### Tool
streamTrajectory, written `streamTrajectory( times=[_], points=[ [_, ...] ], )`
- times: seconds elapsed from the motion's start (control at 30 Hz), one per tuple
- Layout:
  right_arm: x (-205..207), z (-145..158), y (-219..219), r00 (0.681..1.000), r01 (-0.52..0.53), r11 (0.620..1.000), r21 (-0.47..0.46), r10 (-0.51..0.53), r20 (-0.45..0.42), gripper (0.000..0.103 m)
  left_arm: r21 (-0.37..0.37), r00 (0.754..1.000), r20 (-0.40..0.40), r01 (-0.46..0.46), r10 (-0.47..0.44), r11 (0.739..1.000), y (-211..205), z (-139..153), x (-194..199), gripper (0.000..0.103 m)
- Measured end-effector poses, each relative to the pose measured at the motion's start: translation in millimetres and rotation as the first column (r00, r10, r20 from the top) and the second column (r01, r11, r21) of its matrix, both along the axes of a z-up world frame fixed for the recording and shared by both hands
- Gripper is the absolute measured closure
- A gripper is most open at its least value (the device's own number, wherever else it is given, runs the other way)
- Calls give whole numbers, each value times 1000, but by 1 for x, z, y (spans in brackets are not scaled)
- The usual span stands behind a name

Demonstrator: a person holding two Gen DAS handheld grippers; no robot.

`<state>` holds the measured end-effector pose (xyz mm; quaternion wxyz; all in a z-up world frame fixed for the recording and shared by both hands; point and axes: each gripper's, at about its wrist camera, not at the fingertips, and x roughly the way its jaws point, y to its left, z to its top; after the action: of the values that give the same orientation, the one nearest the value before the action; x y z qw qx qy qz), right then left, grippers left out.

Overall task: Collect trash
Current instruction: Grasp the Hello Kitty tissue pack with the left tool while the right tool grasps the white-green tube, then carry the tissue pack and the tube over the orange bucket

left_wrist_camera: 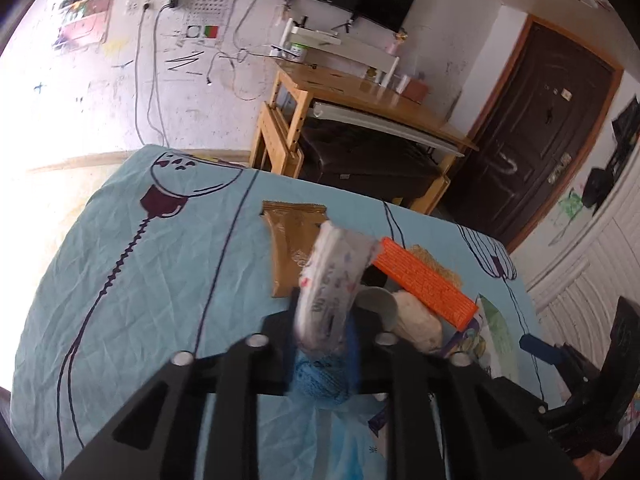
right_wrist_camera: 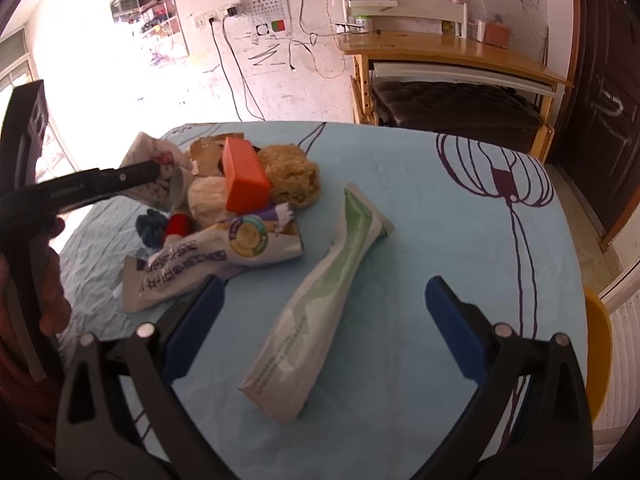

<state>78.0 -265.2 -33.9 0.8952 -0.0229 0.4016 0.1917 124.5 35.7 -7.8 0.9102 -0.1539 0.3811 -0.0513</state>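
A trash pile lies on the teal tablecloth (right_wrist_camera: pixel 420 208). It holds an orange box (right_wrist_camera: pixel 242 176), a tan fibrous wad (right_wrist_camera: pixel 294 178), a printed white pouch (right_wrist_camera: pixel 208 256), a white cup (right_wrist_camera: pixel 180 188) and a brown wrapper (left_wrist_camera: pixel 292 240). My left gripper (left_wrist_camera: pixel 324 320) is shut on a white patterned wrapper (left_wrist_camera: pixel 332 280) at the pile's edge. From the right wrist view the left gripper's fingers (right_wrist_camera: pixel 136 174) clamp that wrapper (right_wrist_camera: pixel 148 148). My right gripper (right_wrist_camera: pixel 325 280) is open, its blue pads either side of a green-and-white tube (right_wrist_camera: pixel 320 320) lying on the cloth.
Behind the table stands a wooden desk (right_wrist_camera: pixel 440 52) with a dark padded stool (right_wrist_camera: pixel 452 108) under it. A dark door (left_wrist_camera: pixel 536 140) is at the right. A yellow chair edge (right_wrist_camera: pixel 598 340) sits by the table's right side. A hand (right_wrist_camera: pixel 52 292) holds the left gripper.
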Motion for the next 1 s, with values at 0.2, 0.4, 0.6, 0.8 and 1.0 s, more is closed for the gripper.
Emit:
streamTrajectory(
  times=[0.2,0.4,0.6,0.8,1.0],
  points=[
    [7,-8,3,1000,8,998,-55,-9,-26,6,-29,1000,4,-17,17,999,9,1,1,93],
    [11,-17,2,998,0,996,-88,-6,-65,44,-31,999,34,-9,10,999,10,13,-8,93],
    [10,-17,-9,999,36,996,-77,-39,-33,79,-16,997,77,-3,4,1000,6,27,-21,93],
    [5,-7,-25,996,82,995,-59,-81,25,79,7,994,109,9,-9,1000,-4,39,-29,93],
    [1,9,-61,977,194,978,-74,-186,102,79,42,989,129,72,-77,997,-36,53,-28,93]
  ],
)
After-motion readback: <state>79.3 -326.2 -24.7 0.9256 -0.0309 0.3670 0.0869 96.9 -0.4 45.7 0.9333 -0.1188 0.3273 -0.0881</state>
